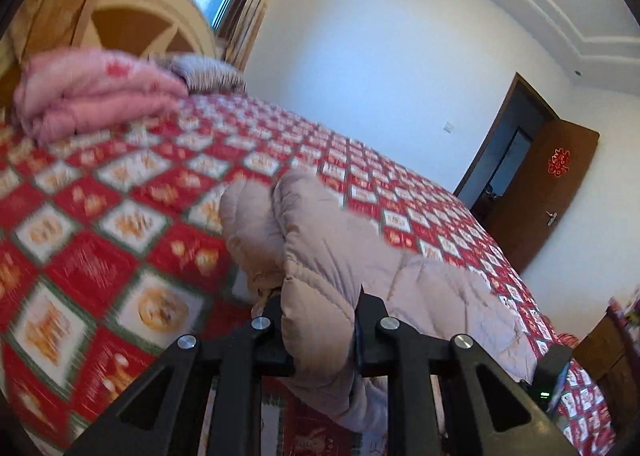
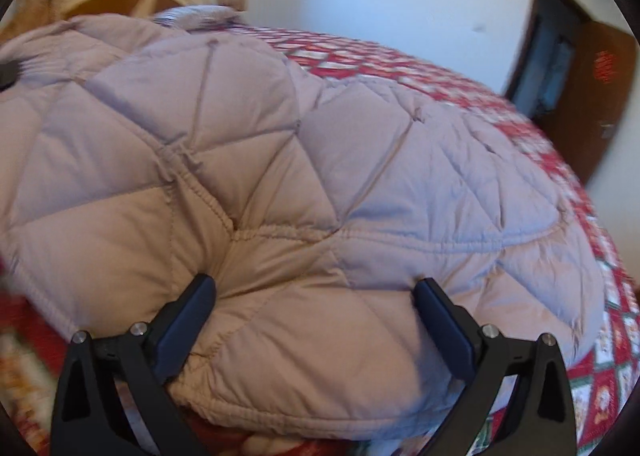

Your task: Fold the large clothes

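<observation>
A pale pink quilted puffer coat (image 2: 304,184) lies on a bed covered by a red-and-white checked quilt (image 1: 120,224). The left gripper (image 1: 320,316) has its fingers (image 1: 370,320) clamped on a puffy fold of the coat, raised off the quilt. The right gripper (image 2: 316,312) has its fingers (image 2: 444,332) spread wide, pressing against the coat's near hem without pinching it. Beyond the coat, towards the wooden headboard (image 1: 136,24), lies a folded pink blanket (image 1: 96,92).

Beyond my jaws I see a red patterned bedspread (image 1: 120,224), a folded pink quilt (image 1: 92,96) near the headboard (image 1: 148,16), and 1 brown door (image 1: 548,192) standing open.
</observation>
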The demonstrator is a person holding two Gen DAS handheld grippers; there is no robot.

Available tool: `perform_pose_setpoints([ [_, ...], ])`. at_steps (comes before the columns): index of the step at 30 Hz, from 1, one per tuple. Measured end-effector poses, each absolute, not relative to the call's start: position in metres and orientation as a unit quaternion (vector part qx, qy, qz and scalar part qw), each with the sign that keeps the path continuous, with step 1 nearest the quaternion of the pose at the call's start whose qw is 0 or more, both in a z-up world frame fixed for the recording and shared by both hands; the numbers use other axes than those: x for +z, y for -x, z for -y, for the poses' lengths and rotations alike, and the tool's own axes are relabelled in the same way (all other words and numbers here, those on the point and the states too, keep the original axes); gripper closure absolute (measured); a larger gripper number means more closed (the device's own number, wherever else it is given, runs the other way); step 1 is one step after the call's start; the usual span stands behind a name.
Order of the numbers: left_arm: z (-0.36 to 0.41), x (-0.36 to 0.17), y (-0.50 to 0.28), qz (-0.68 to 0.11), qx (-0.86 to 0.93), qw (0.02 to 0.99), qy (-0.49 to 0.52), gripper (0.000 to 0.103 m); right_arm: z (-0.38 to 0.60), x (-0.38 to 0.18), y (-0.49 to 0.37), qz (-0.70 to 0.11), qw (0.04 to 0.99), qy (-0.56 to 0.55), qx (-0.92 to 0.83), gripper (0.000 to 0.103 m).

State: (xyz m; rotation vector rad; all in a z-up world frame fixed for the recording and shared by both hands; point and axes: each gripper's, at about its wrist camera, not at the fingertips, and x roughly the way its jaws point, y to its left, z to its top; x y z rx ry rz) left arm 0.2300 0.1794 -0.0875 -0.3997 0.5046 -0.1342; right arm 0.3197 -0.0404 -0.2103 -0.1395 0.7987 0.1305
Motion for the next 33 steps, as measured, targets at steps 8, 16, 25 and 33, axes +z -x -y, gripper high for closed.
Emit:
perform_pose_setpoints([
  [8,-0.068,-0.019,-0.243,-0.189,-0.131,0.969,0.095,0.083,0.176,-0.164,-0.32,-0.36,0.933,0.02,0.009,0.002],
  [16,0.116,-0.026,-0.271,-0.187,-0.243,0.95,-0.059,0.083,0.342,-0.169,-0.301,-0.356,0.919,-0.083,-0.15,0.002],
  [25,0.243,-0.134,-0.257,-0.246,-0.308,0.896,-0.203,0.083,0.396,-0.193,-0.259,-0.368,0.903,-0.128,-0.184,0.002],
  [33,0.253,-0.103,-0.208,-0.174,-0.297,0.904,-0.254,0.038,0.397,-0.198,-0.263,-0.372,0.902,-0.133,-0.175,0.002],
])
